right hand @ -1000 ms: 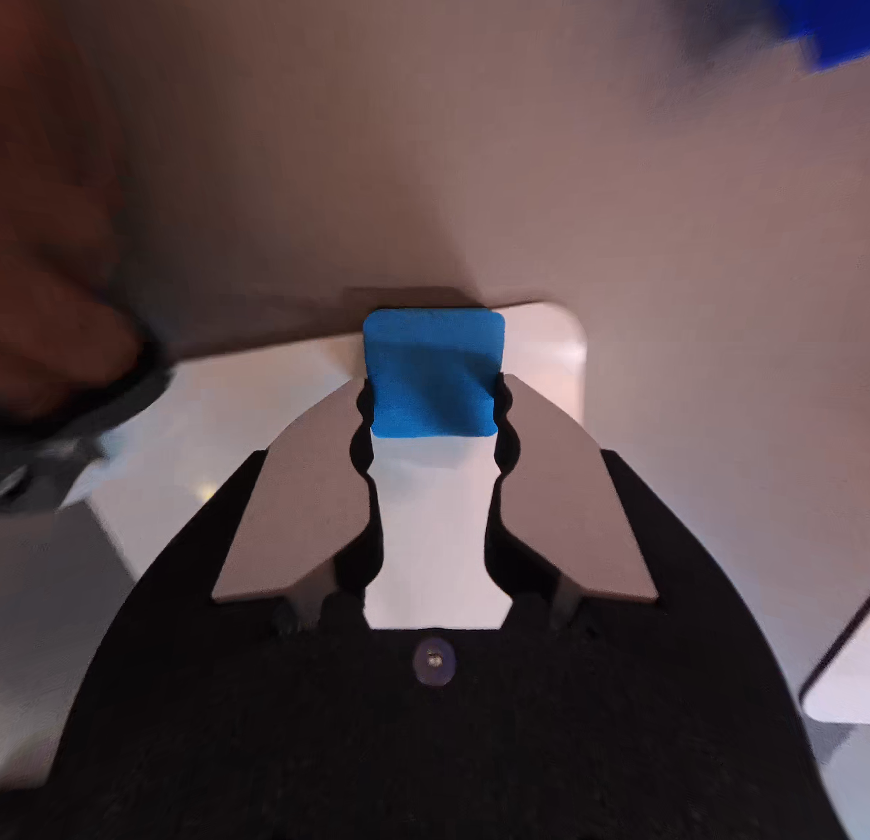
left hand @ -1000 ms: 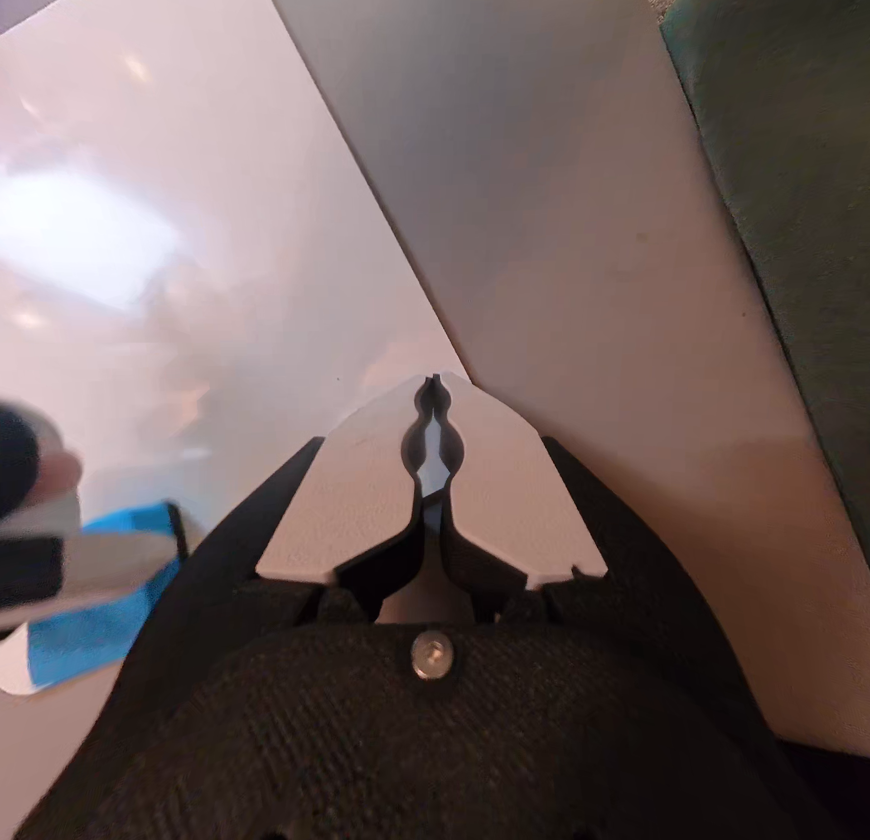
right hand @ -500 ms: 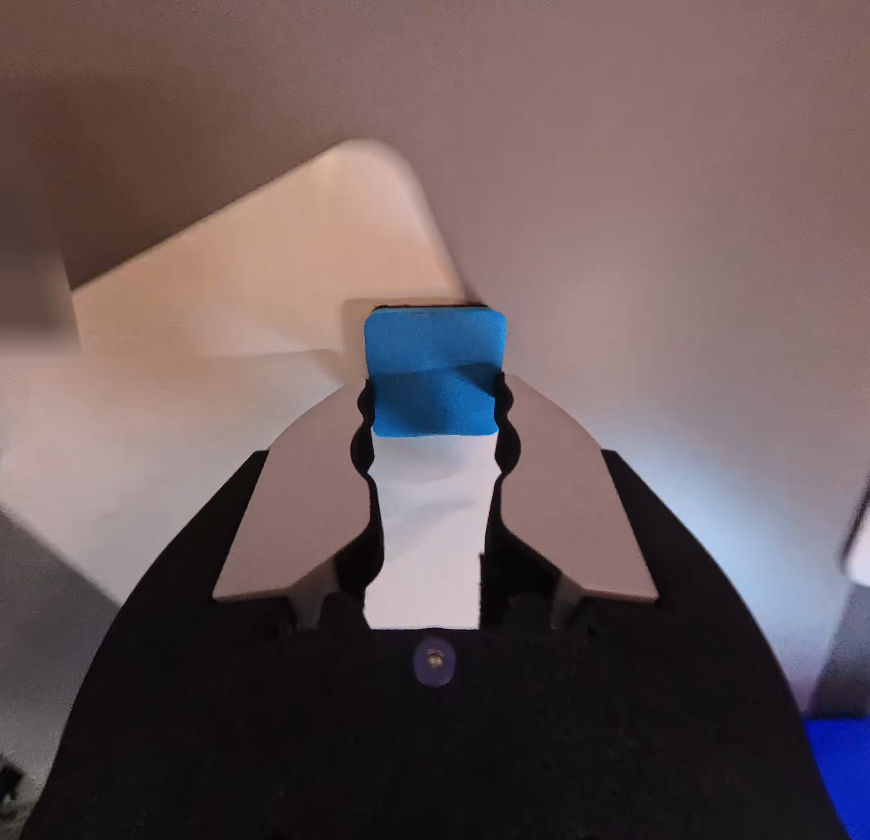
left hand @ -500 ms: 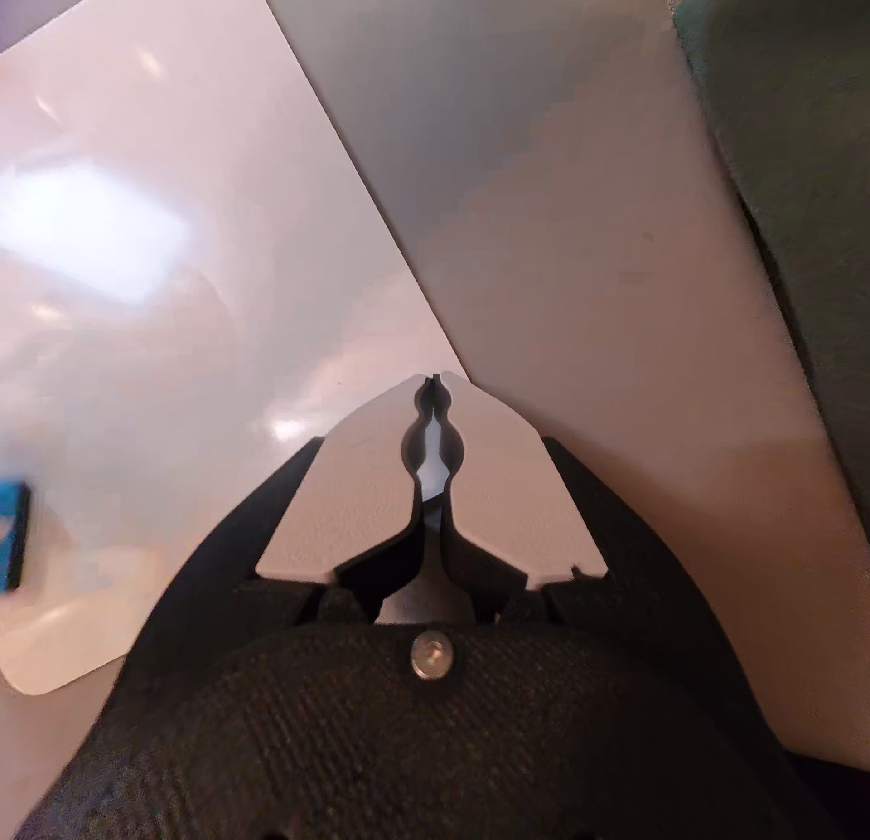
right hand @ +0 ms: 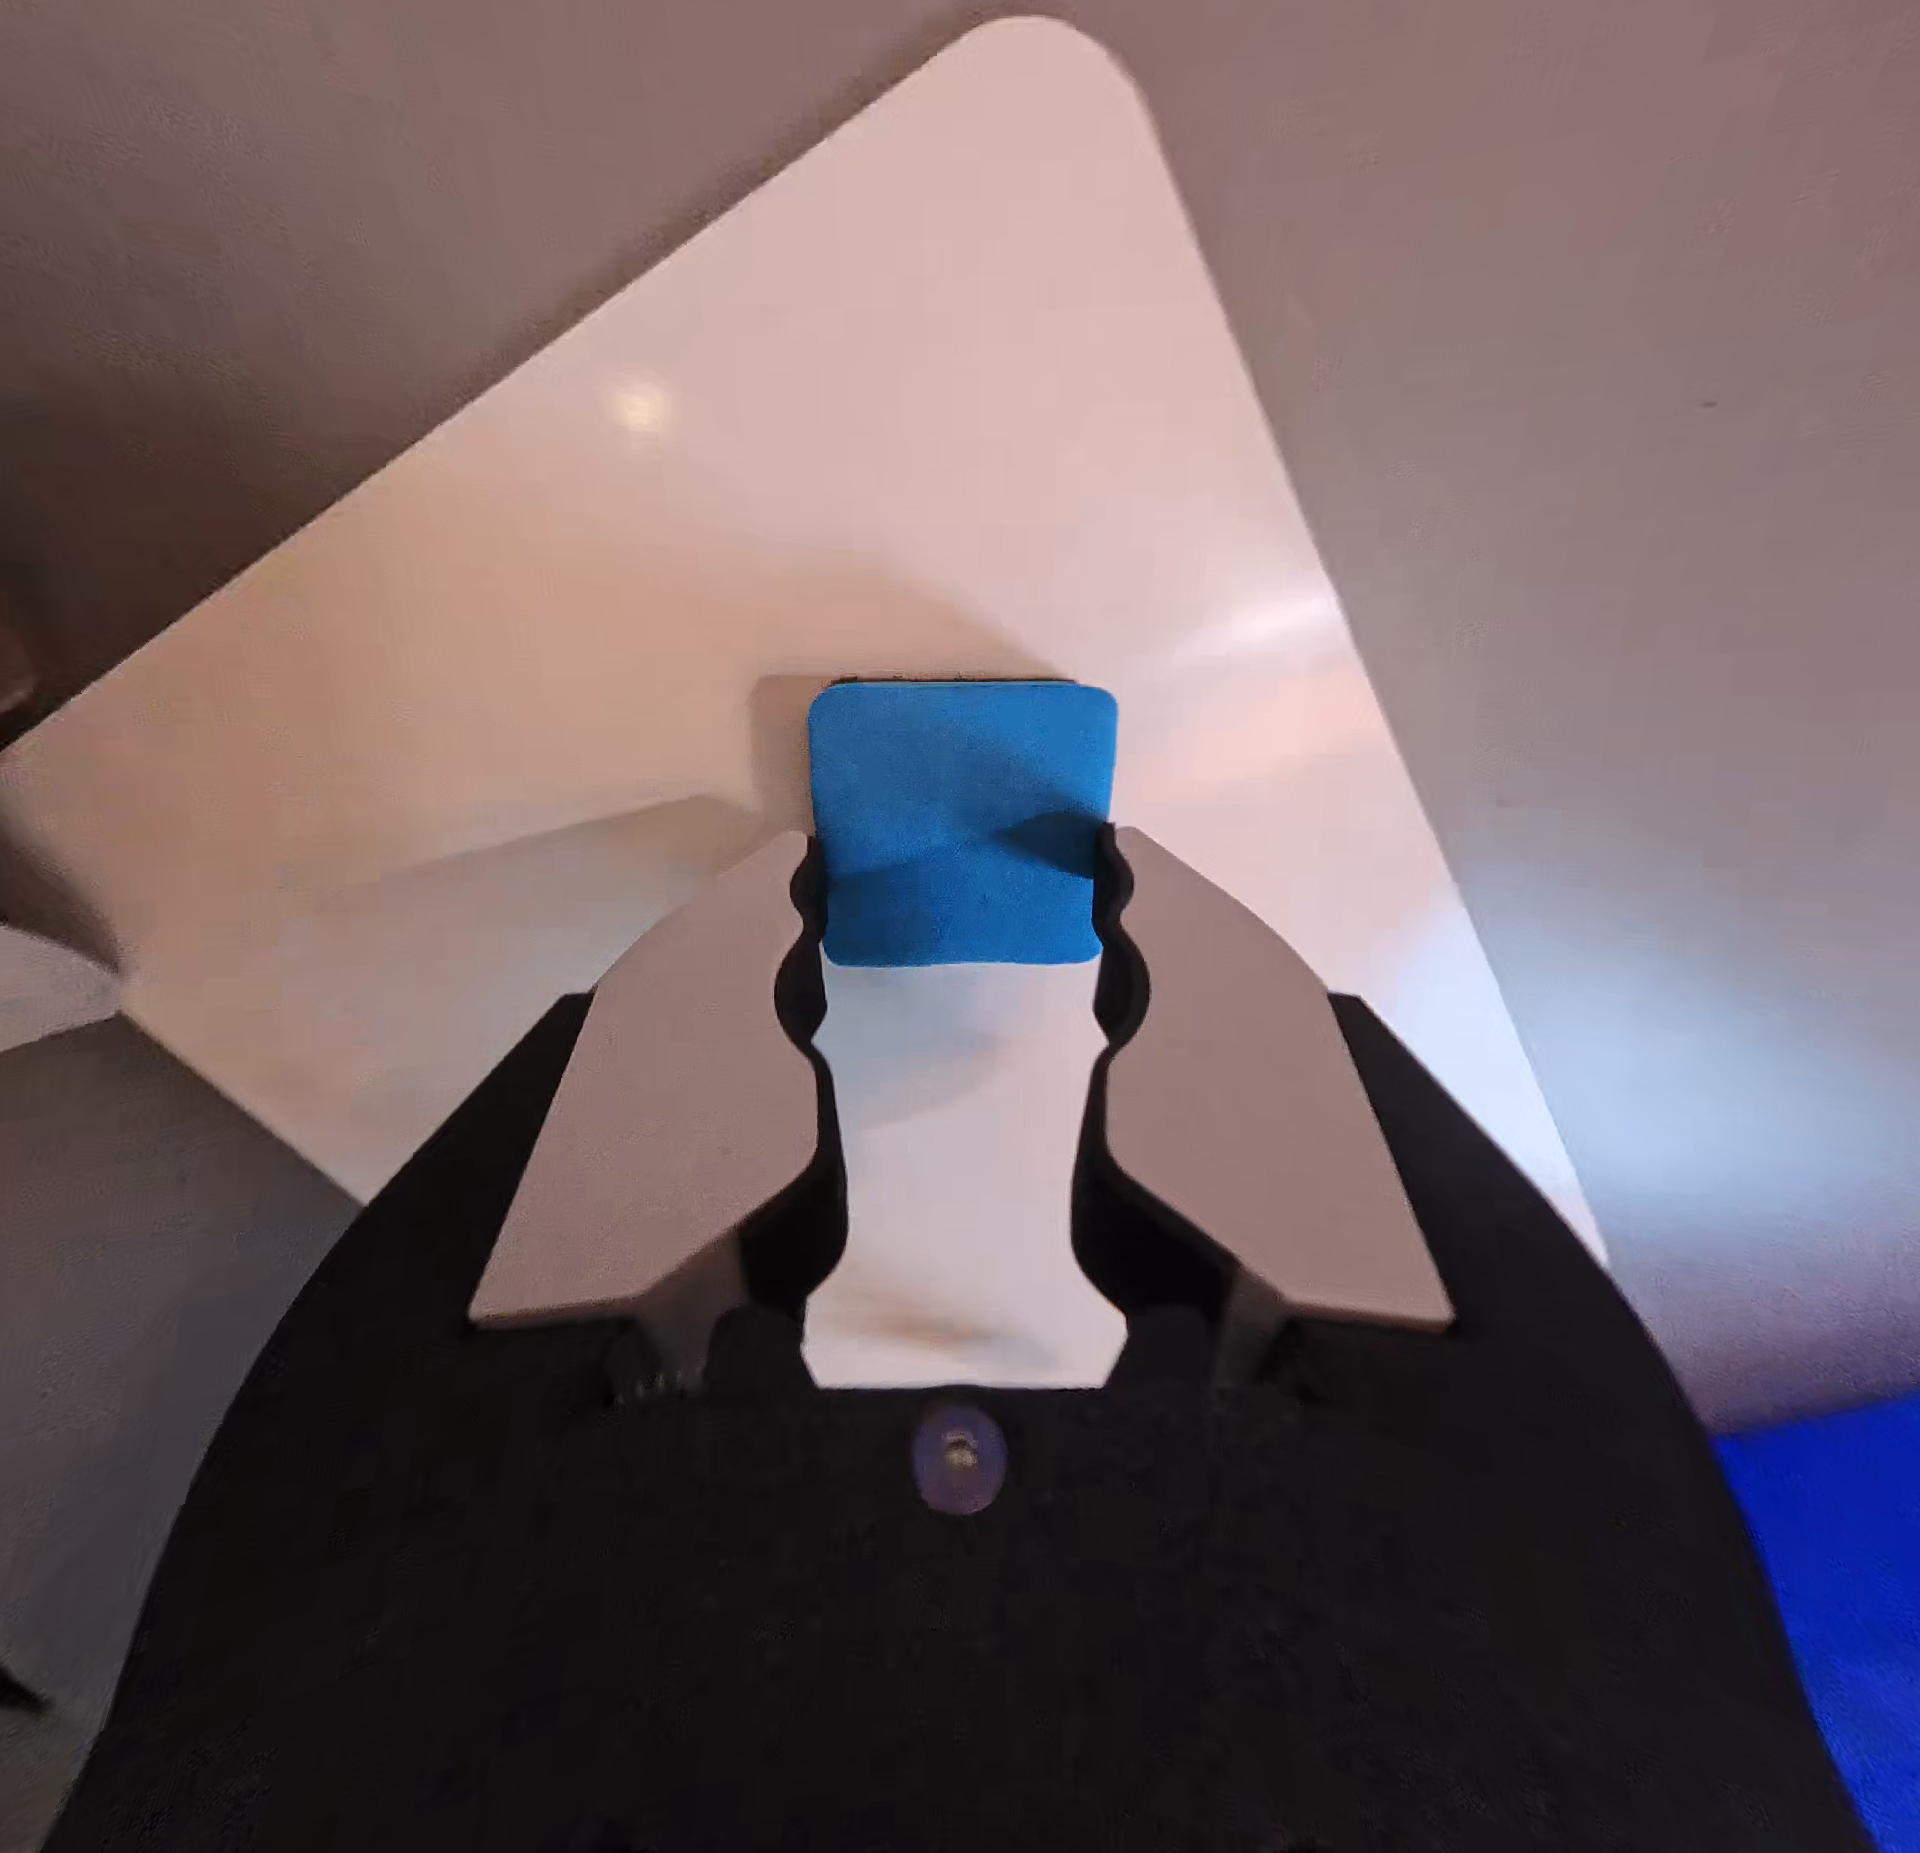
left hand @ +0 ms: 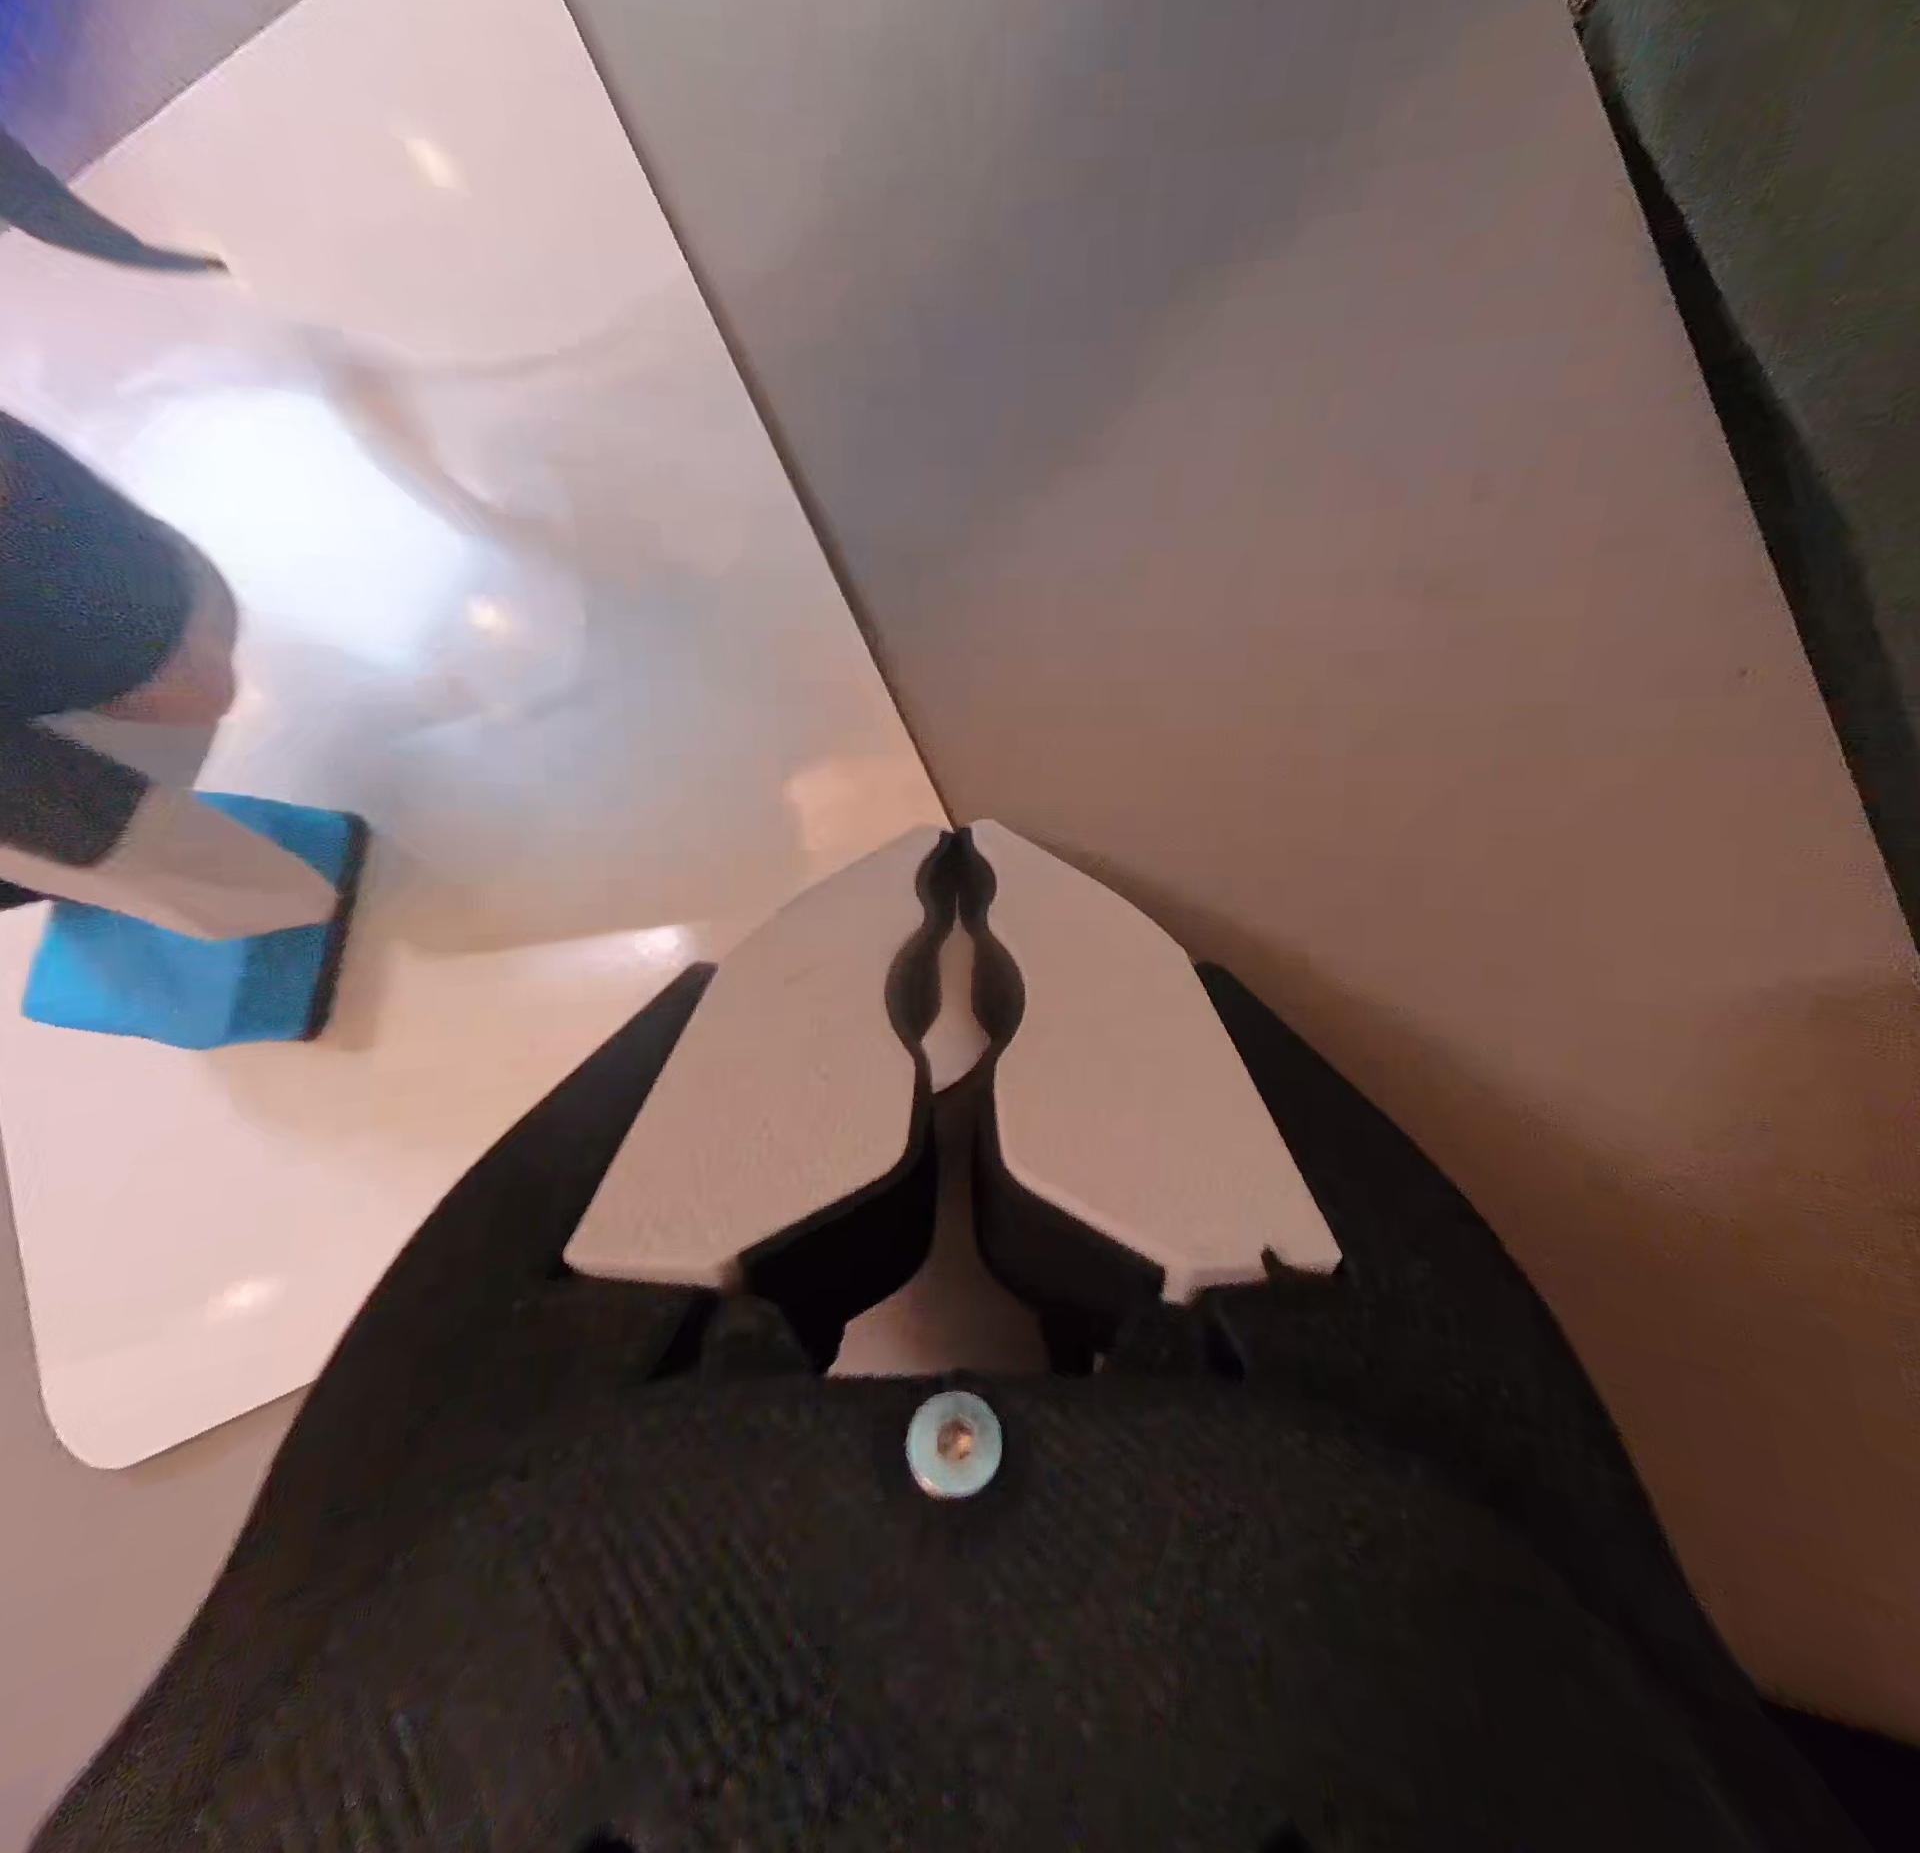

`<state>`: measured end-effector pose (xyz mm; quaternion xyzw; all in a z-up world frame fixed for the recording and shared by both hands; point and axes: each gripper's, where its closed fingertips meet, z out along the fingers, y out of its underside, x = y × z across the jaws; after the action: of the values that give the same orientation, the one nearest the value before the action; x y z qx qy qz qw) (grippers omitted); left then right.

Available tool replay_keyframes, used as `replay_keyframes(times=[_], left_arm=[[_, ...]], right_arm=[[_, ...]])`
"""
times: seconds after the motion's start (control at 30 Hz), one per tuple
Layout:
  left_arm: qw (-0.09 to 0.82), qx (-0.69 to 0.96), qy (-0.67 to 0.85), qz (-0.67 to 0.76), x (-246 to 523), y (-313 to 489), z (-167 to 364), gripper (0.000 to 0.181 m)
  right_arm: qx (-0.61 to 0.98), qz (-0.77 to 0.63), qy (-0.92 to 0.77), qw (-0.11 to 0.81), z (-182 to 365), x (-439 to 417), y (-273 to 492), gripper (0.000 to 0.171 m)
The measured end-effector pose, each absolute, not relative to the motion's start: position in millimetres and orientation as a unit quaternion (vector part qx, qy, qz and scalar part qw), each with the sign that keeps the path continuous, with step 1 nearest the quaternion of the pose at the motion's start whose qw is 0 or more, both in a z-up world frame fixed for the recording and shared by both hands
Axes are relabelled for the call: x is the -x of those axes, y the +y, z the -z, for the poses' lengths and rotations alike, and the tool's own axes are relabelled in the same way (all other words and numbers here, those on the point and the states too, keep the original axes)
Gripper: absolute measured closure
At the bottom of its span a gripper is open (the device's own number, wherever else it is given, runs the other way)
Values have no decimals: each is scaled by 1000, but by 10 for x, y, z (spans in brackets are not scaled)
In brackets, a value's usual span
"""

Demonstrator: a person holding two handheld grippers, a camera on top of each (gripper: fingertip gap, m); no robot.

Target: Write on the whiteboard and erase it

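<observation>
Tongs: right (right hand: 956, 847) clamped on blue eraser (right hand: 961, 827), swept back across whiteboard (right hand: 727, 556) since half a second ago. Left (left hand: 956, 842) closed, empty, pressing board edge. No marks visible; erasing likely near done.

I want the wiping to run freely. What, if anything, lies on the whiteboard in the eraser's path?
Nothing visible. The right tool holds the eraser on the whiteboard, whose visible surface is bare.

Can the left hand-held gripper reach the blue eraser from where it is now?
Probably not to grasp: the left hand-held gripper is shut and empty, and the right hand-held gripper already clamps the blue eraser on the whiteboard. The path itself looks free.
</observation>
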<state>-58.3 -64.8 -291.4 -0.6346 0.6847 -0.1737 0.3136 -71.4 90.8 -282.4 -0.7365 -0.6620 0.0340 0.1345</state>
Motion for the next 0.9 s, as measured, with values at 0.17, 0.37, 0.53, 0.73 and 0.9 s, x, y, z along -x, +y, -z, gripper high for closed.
replay_keyframes(times=[0.17,0.37,0.53,0.73,0.9], left_arm=[[314,634,683,180,583,-649,2913,181],[314,637,681,179,581,-651,2913,181],[309,641,676,189,577,-653,2912,181],[307,642,675,193,577,-656,2912,181],[306,642,675,194,576,-660,2913,181]], right_arm=[[641,-59,-760,93,2831,948,114,121],[820,-53,-554,133,2832,-82,1669,121],[888,-38,-438,137,2833,-991,1911,121],[767,-43,-633,95,2830,-447,241,121],[867,-36,-480,132,2831,-1222,1010,121]])
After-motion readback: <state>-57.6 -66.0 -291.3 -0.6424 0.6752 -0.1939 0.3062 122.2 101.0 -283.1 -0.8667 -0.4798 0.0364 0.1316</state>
